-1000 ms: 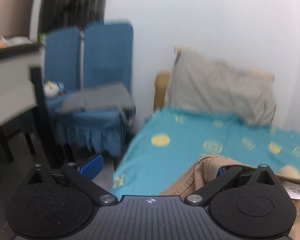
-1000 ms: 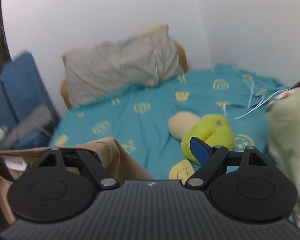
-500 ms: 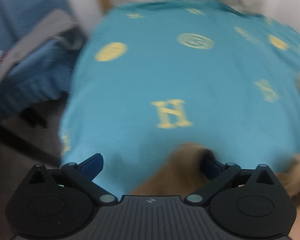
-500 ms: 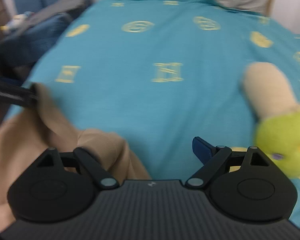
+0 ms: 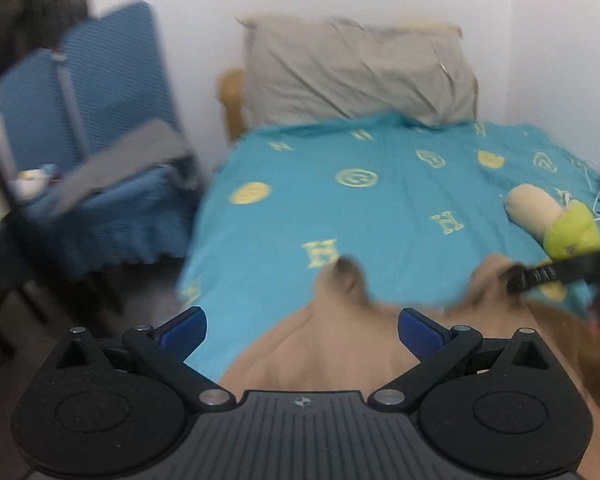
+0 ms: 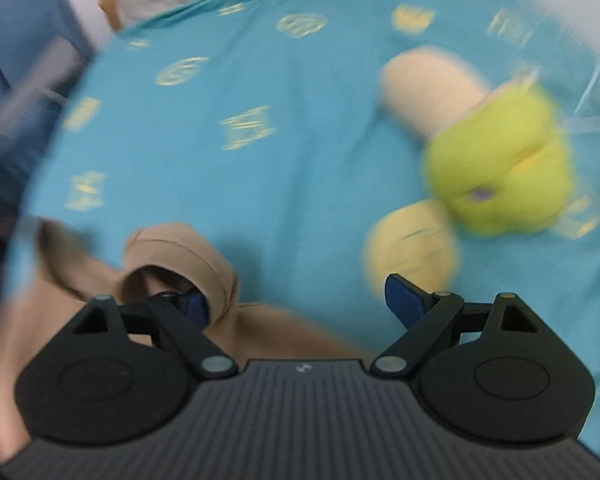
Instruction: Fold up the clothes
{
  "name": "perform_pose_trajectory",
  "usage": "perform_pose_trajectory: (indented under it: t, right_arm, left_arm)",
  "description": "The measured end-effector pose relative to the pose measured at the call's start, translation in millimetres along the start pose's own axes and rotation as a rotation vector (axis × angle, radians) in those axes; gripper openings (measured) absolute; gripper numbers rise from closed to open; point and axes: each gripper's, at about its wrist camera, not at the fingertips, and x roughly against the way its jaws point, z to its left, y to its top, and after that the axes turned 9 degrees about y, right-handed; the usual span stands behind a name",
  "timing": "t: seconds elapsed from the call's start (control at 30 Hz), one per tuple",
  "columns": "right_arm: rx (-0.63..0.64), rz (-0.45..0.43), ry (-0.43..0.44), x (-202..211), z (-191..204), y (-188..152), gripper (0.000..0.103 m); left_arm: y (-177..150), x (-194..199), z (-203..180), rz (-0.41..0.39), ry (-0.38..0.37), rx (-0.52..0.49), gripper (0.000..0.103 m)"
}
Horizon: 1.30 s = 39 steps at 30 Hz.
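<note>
A tan garment [image 5: 332,352] lies bunched at the near edge of the teal bed sheet [image 5: 380,208]. My left gripper [image 5: 300,330] is open just above it, and the cloth spreads between its blue fingers [image 5: 184,328] without being pinched. In the right wrist view, a rolled hem of the tan garment [image 6: 180,252] drapes over the left finger [image 6: 196,306] of my right gripper [image 6: 300,304]. That gripper is open, with bare sheet between its pads. From the left wrist view, my right gripper [image 5: 540,274] shows at the far right, against the garment.
A green and beige plush toy [image 6: 496,160] lies on the right of the bed, beside white cables [image 6: 596,116]. A grey pillow [image 5: 356,72] leans on the wall at the bed's head. A blue chair [image 5: 92,128] holding grey cloth stands left of the bed.
The left view swung from the chair onto the bed, dipped, then rose; the garment now lies between its fingers. The right gripper tilted down toward the sheet, closer to the plush toy.
</note>
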Motion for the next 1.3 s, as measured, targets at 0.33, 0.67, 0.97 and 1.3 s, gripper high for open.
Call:
perform_pose_trajectory:
  t: [0.33, 0.67, 0.97, 1.3]
  right_arm:
    - [-0.029, 0.083, 0.15, 0, -12, 6, 0.091]
    - [-0.083, -0.264, 0.328, 82, 5, -39, 0.091]
    - [-0.24, -0.293, 0.302, 226, 0, -173, 0.09]
    - [-0.228, -0.371, 0.308, 287, -12, -239, 0.09]
  left_arm:
    - [-159, 82, 73, 0.172, 0.009, 0.369, 0.103]
    - [-154, 62, 72, 0.088, 0.004, 0.347, 0.103]
    - [-171, 50, 92, 0.116, -0.05, 0.494, 0.1]
    - [-180, 13, 124, 0.139, -0.011, 0.662, 0.094]
